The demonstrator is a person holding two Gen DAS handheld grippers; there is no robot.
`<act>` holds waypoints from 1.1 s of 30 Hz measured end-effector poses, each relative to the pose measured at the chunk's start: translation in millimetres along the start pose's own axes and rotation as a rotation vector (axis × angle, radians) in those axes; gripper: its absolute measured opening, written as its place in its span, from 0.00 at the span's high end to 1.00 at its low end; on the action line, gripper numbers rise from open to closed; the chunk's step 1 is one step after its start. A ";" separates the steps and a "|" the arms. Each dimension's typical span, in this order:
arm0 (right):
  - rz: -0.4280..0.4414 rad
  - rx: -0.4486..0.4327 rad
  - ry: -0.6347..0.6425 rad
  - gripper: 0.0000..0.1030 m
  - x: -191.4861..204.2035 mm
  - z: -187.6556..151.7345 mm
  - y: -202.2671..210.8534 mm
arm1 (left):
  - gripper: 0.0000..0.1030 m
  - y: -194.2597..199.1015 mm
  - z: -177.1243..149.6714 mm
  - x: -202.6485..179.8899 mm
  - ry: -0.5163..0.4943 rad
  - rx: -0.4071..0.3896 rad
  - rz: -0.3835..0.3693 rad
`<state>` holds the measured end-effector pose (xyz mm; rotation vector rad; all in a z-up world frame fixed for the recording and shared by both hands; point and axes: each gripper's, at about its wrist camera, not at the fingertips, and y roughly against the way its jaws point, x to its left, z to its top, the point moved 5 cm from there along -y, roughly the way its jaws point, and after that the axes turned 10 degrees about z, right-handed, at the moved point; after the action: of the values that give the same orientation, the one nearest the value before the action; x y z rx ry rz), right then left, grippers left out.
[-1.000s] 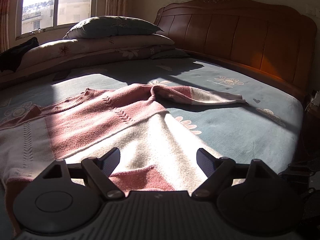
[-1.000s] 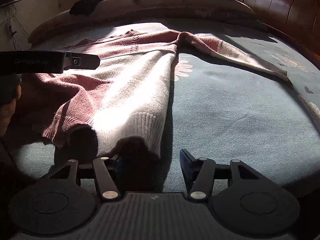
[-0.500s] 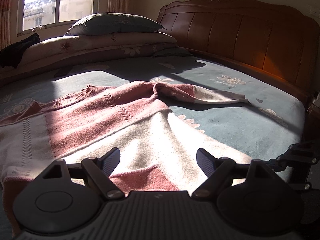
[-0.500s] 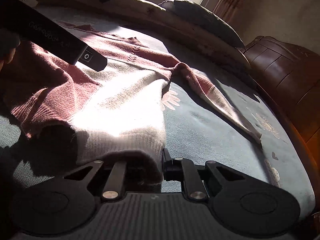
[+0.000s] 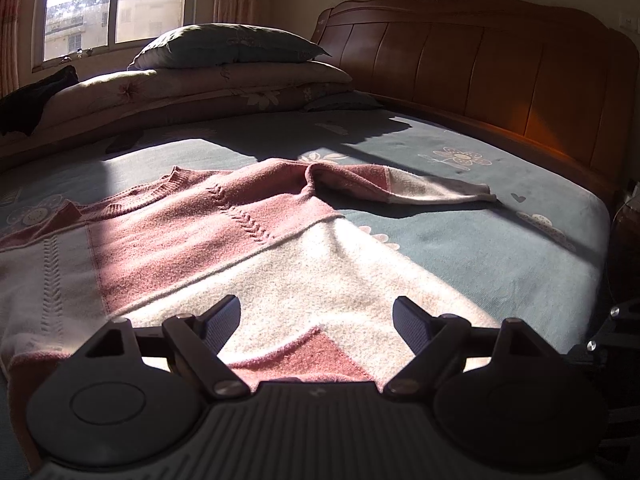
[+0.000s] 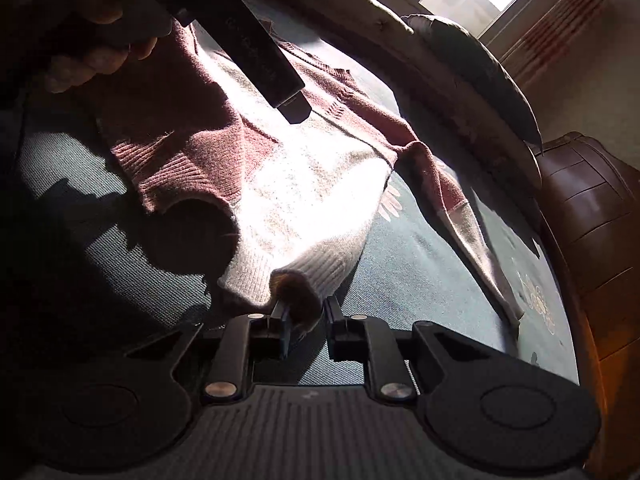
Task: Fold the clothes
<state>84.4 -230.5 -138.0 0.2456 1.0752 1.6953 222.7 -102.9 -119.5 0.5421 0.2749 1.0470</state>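
Bed (image 5: 480, 248): blue floral sheet, wooden headboard (image 5: 500, 64) and stacked pillows (image 5: 224, 68) lay far ahead of both tools.
Sweater (image 5: 248, 248): pink-and-cream knit lay spread flat, directly ahead of and beneath the left tool.
Left tool (image 5: 316, 320): jaws stood wide apart over the sweater, holding nothing.
Right tool (image 6: 306, 316): jaws, just reopened slightly, were nearly closed, pinching the cream ribbed hem (image 6: 296, 280), which lifted off the sheet.

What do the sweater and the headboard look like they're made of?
Sweater: soft knit, likely wool or acrylic; fuzzy nap, ribbed hem, cable stitch lines. Headboard: wood, glossy varnish; panel seams, warm sheen where sun hits.
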 end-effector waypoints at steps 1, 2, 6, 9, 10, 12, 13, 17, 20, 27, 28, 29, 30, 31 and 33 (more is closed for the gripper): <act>0.026 -0.019 -0.046 0.76 -6.0 0.4 4.5 | 0.19 -3.5 -1.8 1.0 0.003 0.012 0.000; 0.051 -0.041 -0.095 0.71 -12.7 0.6 9.0 | 0.19 -8.8 -4.9 2.9 0.010 0.031 0.007; 0.121 -0.127 -0.308 0.67 -39.8 1.9 21.6 | 0.19 -28.0 -17.5 10.5 0.022 0.102 0.043; 0.172 -0.196 -0.500 0.67 -64.9 -1.3 21.2 | 0.19 -37.9 -26.0 18.3 -0.001 0.133 0.130; 0.176 -0.210 -0.559 0.67 -72.6 -3.3 19.1 | 0.19 -39.6 -27.8 22.0 -0.009 0.137 0.156; 0.163 -0.224 -0.651 0.67 -86.5 -8.2 9.4 | 0.19 -40.3 -28.7 29.1 -0.012 0.134 0.172; 0.158 -0.230 -0.673 0.67 -91.2 -9.1 3.7 | 0.19 -40.3 -28.8 33.3 -0.007 0.135 0.178; 0.140 -0.225 -0.705 0.67 -102.8 -6.9 -27.0 | 0.19 -39.1 -27.8 51.1 0.032 0.139 0.188; 0.162 -0.217 -0.698 0.72 -98.2 -0.1 -46.5 | 0.19 -34.9 -24.1 52.5 0.044 0.124 0.175; 0.251 -0.215 -0.470 0.71 -46.0 29.2 -60.9 | 0.19 -21.8 0.9 32.1 0.022 0.030 0.124; 0.249 -0.215 -0.454 0.71 -43.7 30.7 -60.9 | 0.19 -22.4 2.5 28.8 0.022 0.022 0.110; 0.263 -0.218 -0.456 0.71 -45.0 30.9 -60.0 | 0.19 -23.7 3.3 25.3 0.023 0.017 0.094; 0.294 -0.226 -0.479 0.70 -48.7 29.8 -57.9 | 0.19 -25.2 3.9 21.8 0.026 0.015 0.076; 0.328 -0.234 -0.506 0.69 -52.9 27.9 -56.7 | 0.19 -27.2 3.5 18.2 0.033 0.017 0.053; 0.384 -0.239 -0.554 0.67 -60.0 23.7 -55.5 | 0.19 -32.3 1.7 8.1 0.041 0.032 0.000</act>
<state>160.8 -267.1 -146.1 0.7545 0.4256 1.9126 251.4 -108.8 -135.4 0.5496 0.3283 1.0558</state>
